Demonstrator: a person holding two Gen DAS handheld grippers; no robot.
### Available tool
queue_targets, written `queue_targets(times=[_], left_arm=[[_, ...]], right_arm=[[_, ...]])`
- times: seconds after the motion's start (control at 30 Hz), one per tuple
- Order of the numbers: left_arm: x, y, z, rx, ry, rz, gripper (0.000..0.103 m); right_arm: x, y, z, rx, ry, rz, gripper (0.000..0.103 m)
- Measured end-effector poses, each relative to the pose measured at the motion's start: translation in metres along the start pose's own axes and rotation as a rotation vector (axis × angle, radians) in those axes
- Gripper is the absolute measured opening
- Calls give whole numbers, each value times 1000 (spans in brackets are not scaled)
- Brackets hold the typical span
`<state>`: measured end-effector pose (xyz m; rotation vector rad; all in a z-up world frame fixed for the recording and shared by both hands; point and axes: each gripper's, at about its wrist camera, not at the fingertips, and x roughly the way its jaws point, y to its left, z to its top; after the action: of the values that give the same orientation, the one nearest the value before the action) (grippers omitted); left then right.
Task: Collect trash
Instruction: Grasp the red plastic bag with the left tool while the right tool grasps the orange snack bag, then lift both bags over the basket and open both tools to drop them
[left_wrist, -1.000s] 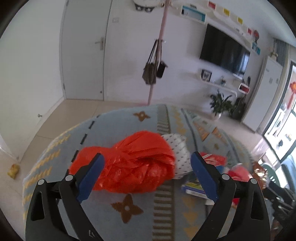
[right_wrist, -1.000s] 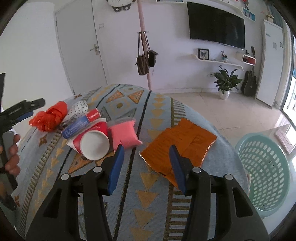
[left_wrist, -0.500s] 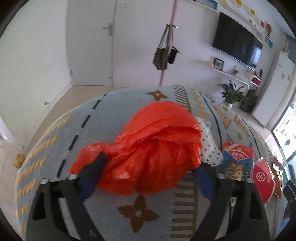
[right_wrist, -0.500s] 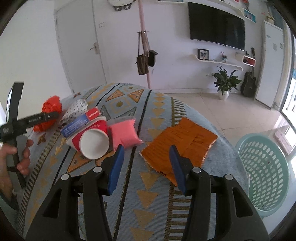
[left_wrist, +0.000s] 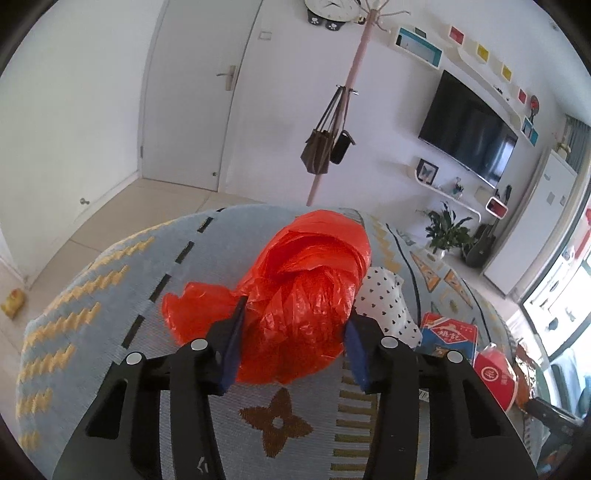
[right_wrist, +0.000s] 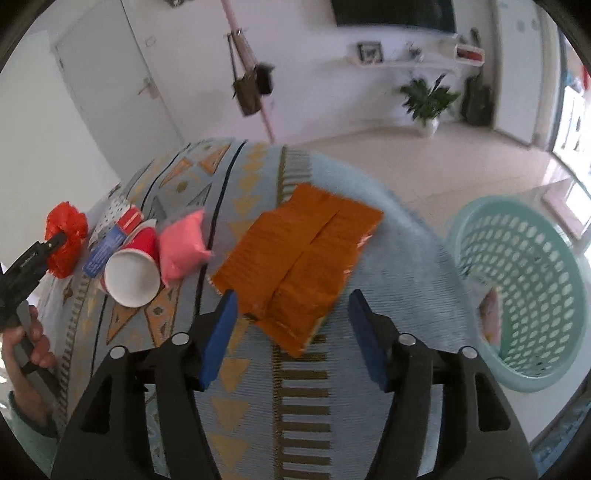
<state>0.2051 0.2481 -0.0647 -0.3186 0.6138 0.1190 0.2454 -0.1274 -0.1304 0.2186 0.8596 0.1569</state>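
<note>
Patterned blue cloth with yellow triangles, dark stripes and brown flower marks covers the surface (right_wrist: 258, 424), which fills the near part of both views. Nearest in the right wrist view, the right tool (right_wrist: 291, 328) has its blue pads spread wide, hovering just over the near edge of a flat orange wrapper (right_wrist: 299, 266) without gripping it. Left of the wrapper lie a pink pouch (right_wrist: 181, 249), a red cup (right_wrist: 133, 269) on its side with its white mouth facing the camera, a blue and red box (right_wrist: 109, 240) and a dotted white bag (left_wrist: 384, 306). At the far left end, the left tool (left_wrist: 291, 332) pinches a crumpled red bag (left_wrist: 306, 295) between its pads, with a tail of the plastic trailing onto the cloth; a hand (right_wrist: 26, 339) grips that tool's handle. Off the right edge of the surface stands a mint basket (right_wrist: 524, 291) with a perforated wall. Beyond, pale tiled floor (right_wrist: 424, 158) runs to white walls, with a white door (left_wrist: 192, 96), a pink coat stand (left_wrist: 347, 92) carrying hanging bags, a wall clock, a black TV (left_wrist: 465, 129), coloured wall shelves and a potted plant (right_wrist: 424, 103).
</note>
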Motion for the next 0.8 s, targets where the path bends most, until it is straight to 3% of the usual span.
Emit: queue_targets(times=[0.47,0.53,0.6,0.63,0.8], left_arm=[[-4,-3,1,16,-9,-13,44],[-7,-4,2,19,-16,-11,43],[-9,-5,3,21,-25,-6,43],[-11,-6,3,22,-35,3,42],[-19,-4,6,5,-82,44,40]], right_arm=[[39,24,34,-53,17,-115,64],[43,28,36,-83,15,-148,56],[42,35,34,-119,0,-174,38],[40,39,33,-133,-5,-158,34],[34,53,27,-196,-52,-178,22]])
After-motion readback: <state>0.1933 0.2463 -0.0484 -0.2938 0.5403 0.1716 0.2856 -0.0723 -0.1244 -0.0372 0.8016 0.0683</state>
